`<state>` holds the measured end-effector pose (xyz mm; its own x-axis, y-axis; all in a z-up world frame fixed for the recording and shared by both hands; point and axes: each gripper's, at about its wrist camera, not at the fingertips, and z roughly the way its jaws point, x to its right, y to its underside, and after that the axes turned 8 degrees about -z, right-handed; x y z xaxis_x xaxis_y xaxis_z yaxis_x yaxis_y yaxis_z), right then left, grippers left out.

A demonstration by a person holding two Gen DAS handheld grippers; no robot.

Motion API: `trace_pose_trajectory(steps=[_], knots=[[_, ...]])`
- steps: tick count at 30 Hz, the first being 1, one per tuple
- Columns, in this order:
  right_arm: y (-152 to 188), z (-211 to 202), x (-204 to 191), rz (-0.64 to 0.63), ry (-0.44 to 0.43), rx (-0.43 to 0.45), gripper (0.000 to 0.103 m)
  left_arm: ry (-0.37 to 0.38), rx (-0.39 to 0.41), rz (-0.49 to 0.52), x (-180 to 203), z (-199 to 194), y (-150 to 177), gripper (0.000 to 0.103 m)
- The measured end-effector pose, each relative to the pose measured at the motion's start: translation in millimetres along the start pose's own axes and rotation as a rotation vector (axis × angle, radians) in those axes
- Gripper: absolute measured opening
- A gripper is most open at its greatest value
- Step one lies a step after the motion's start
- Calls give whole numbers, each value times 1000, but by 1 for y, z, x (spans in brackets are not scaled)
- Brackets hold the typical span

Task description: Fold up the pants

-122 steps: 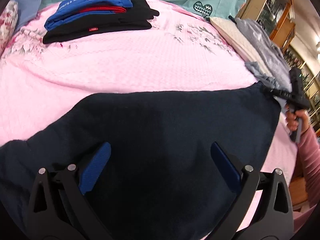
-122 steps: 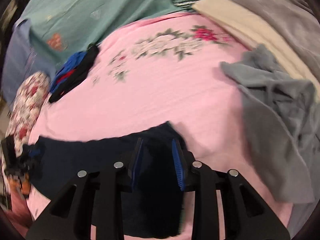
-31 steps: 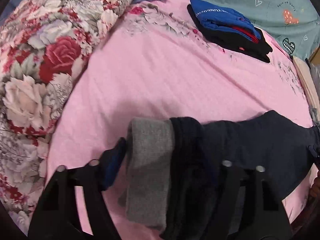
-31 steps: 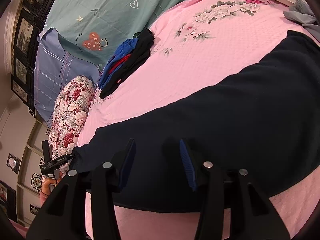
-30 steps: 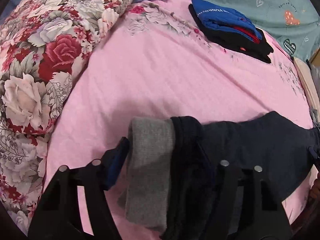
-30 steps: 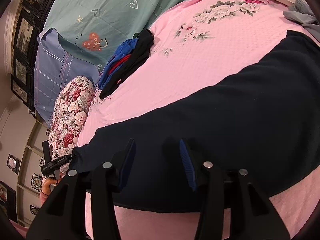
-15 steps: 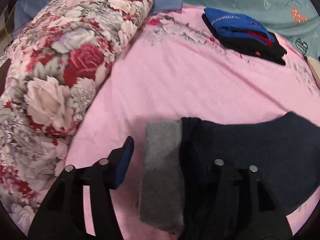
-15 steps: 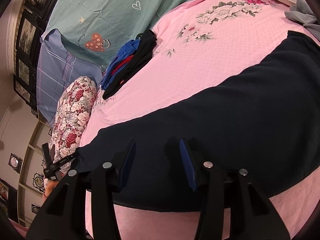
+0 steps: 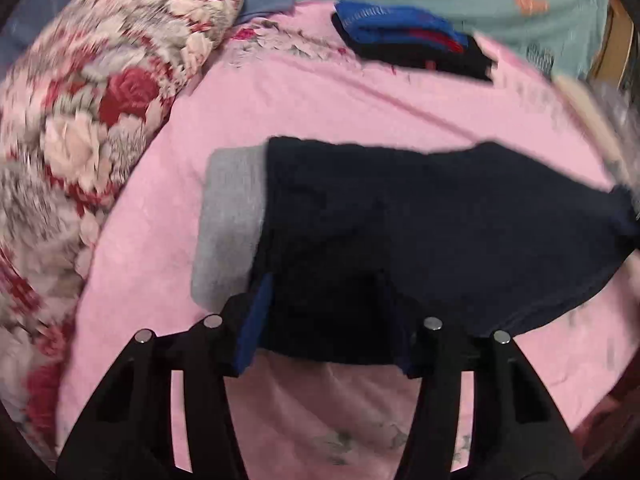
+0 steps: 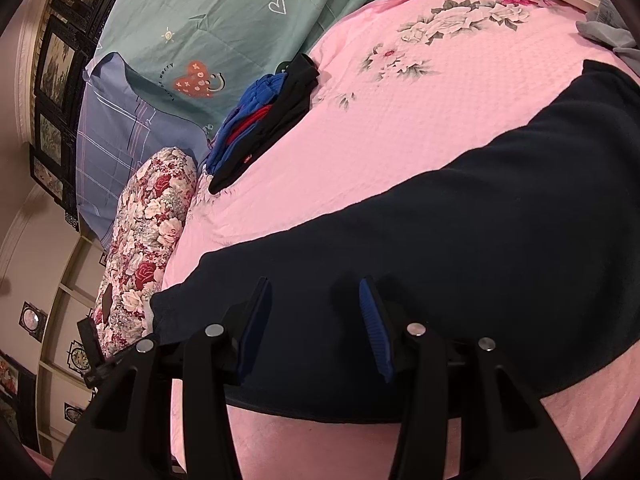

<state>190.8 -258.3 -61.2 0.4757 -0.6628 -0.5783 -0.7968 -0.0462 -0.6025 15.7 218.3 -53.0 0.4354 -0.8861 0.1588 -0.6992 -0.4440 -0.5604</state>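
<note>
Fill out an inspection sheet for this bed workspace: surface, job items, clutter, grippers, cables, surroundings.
Surface: pink bedspread with floral print, lying mostly flat.
Job's things: dark navy pants spread lengthwise across the bed; grey waistband showing at one end.
Clutter: folded stack of blue, red and black clothes near the headboard; floral pillow at the bed edge; crumpled grey garment at the far side.
Grippers: left gripper open, its fingers either side of the waistband end; right gripper open over the pants.
Cables: nothing seen.
Surroundings: teal quilt behind the bed; framed pictures on the wall.
</note>
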Motion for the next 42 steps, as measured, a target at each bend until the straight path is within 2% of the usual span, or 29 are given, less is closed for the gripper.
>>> trace_pose_trajectory(steps=[1,3,4,5,6,7,8,10,13,16,17,20,21,23,24,26,28,29,30,31,32,33,34,36,37,38,39,41,42], knots=[[0,0,0,-2,-3,3,47,-13,-1,-35,-4,-4,-4,37],[0,-1,-1,-5,-10,6,47,-49,-4,-51,-2,-12,-10,33],[0,-1,-1,-6,-11,5,47,-71,3,-50,3,-17,-16,38],[0,0,-1,-8,-10,4,47,-118,48,-37,12,-27,-23,49],[0,0,-2,-11,-10,3,47,-112,109,-20,25,-39,-28,68],[0,0,-2,-13,-10,3,47,-70,142,-8,38,-46,-30,75],[1,-1,-3,-14,-11,6,47,1,160,13,53,-51,-33,77],[1,-2,-2,-12,-13,8,47,140,153,81,91,-47,-36,88],[2,-2,-1,-3,-7,6,47,206,80,151,132,-12,-33,90],[2,-4,6,36,23,17,47,154,-60,117,138,37,-21,89],[2,-6,9,52,34,26,47,97,-95,103,135,50,-14,89],[1,-16,15,93,75,88,47,4,-46,149,132,45,1,91],[0,-18,11,79,78,96,47,-10,-45,130,129,40,4,90],[-3,-16,-9,-31,37,87,47,-25,-52,78,134,32,6,90],[-4,-12,-22,-101,14,69,48,25,-65,73,147,28,8,90],[-4,-3,-39,-185,-10,35,50,213,-89,97,181,21,9,90],[-5,8,-37,-183,-10,-29,51,375,-162,144,218,27,19,92],[-6,12,-28,-148,-12,-55,51,386,-196,191,236,33,26,93],[-7,16,-10,-80,0,-93,51,342,-164,227,245,33,30,96],[-9,15,7,-24,-13,-110,42,279,-144,298,256,34,38,97],[-13,11,20,19,-60,-105,39,255,-137,341,261,34,42,97],[-20,-2,39,53,-31,-84,39,246,-139,370,263,34,47,98],[-26,-13,50,57,50,-55,40,250,-138,373,261,33,48,98],[-40,-44,79,79,300,56,40,272,-134,368,255,31,49,98],[-44,-55,95,134,339,96,39,279,-134,362,252,31,47,98],[-48,-64,108,212,310,123,37,287,-134,352,250,31,46,98],[-51,-66,110,245,290,124,40,287,-137,344,252,32,42,98],[-59,-62,94,186,282,119,46,304,-162,319,262,34,31,98],[-64,-54,80,113,233,113,47,356,-169,307,268,33,24,98]])
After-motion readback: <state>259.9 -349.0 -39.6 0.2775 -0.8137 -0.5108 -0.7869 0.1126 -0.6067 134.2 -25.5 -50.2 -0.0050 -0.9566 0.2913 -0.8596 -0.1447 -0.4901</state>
